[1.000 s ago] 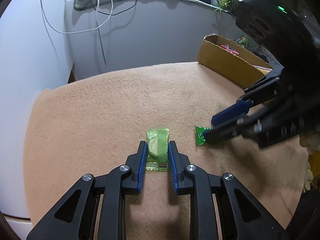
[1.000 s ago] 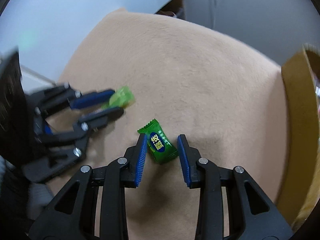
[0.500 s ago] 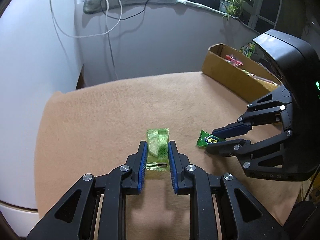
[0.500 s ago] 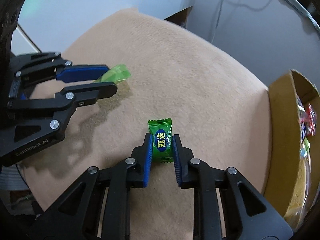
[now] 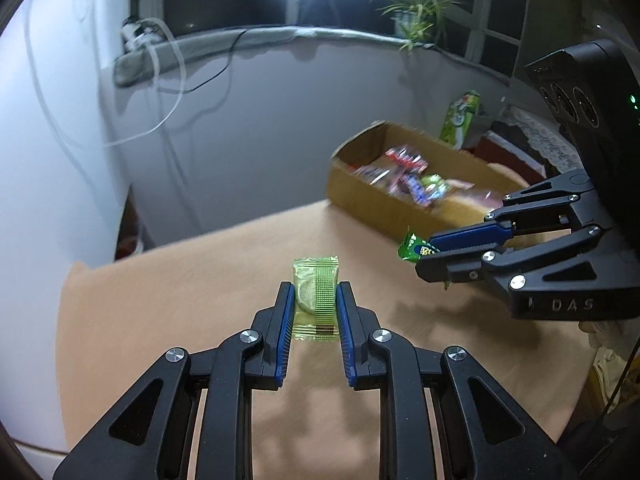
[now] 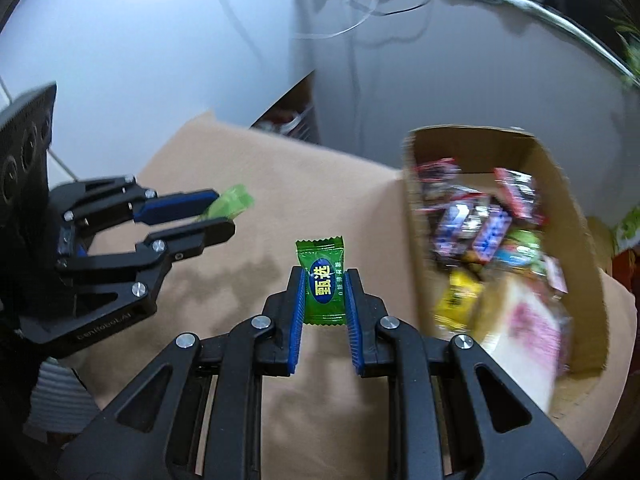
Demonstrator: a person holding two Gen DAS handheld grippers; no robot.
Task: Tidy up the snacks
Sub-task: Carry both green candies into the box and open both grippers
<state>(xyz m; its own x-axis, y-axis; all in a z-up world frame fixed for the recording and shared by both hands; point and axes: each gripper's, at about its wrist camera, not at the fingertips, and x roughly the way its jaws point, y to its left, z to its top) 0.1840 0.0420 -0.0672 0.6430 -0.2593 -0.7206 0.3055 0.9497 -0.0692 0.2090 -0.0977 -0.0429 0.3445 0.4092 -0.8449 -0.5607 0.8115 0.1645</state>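
L gripper point(image 5: 312, 300) clamped tight, tilted down, R gripper point(image 6: 325, 294) likewise clamped, both raised side by side

Count at this moment. Grippers: two, the left gripper point(image 5: 313, 300) and the right gripper point(image 6: 325, 294), each with two blue-padded fingers. Loose wrapped sweets: two, one pale green sweet point(image 5: 315, 300) between the left pads, one dark green sweet point(image 6: 322, 282) between the right pads. Cardboard box point(image 6: 576, 216): one. Packets inside it: many, heaped and blurred, no exact count possible; at least several purple-blue, a few red, one yellow, one large pink-and-white. Table covered in tan cloth point(image 5: 180, 300): one. Potted plant point(image 5: 416, 8) on the sill: one. Tall green carton point(image 5: 460, 118) behind the box: one. White cables point(image 5: 160, 80) hanging on the wall: several strands, not separable.
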